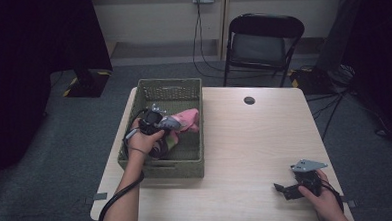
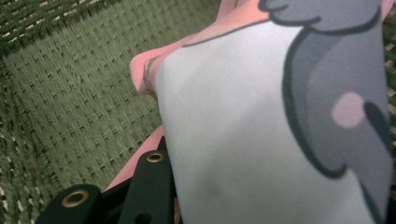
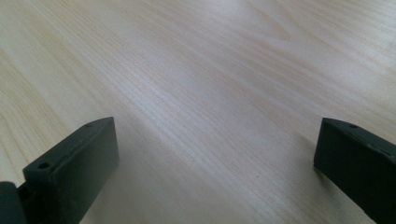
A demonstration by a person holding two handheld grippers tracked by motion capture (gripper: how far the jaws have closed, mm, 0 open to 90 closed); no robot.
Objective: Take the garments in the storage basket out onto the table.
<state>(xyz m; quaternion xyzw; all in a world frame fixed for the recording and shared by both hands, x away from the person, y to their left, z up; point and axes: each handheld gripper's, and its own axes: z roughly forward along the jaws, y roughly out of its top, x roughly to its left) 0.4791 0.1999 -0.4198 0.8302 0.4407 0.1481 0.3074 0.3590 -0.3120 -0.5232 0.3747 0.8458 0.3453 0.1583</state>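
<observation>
A green woven basket (image 1: 170, 83) stands on the left part of the wooden table (image 1: 252, 143). Inside it lies a pink cloth (image 1: 187, 118) with a white and grey cartoon print. My left gripper (image 1: 164, 124) reaches into the basket and is shut on this cloth. In the left gripper view the cloth (image 2: 233, 140) lies against one black finger (image 2: 149, 186) and hides the other, with the basket wall (image 2: 70, 93) behind. My right gripper (image 1: 280, 188) rests low near the table's front right, open, with bare wood (image 3: 210, 70) between its jaws (image 3: 215, 158).
A black folding chair (image 1: 264, 41) stands behind the table. A round dark cable hole (image 1: 249, 100) sits near the table's far edge. Cables and stand legs (image 1: 330, 81) lie on the carpet at the right.
</observation>
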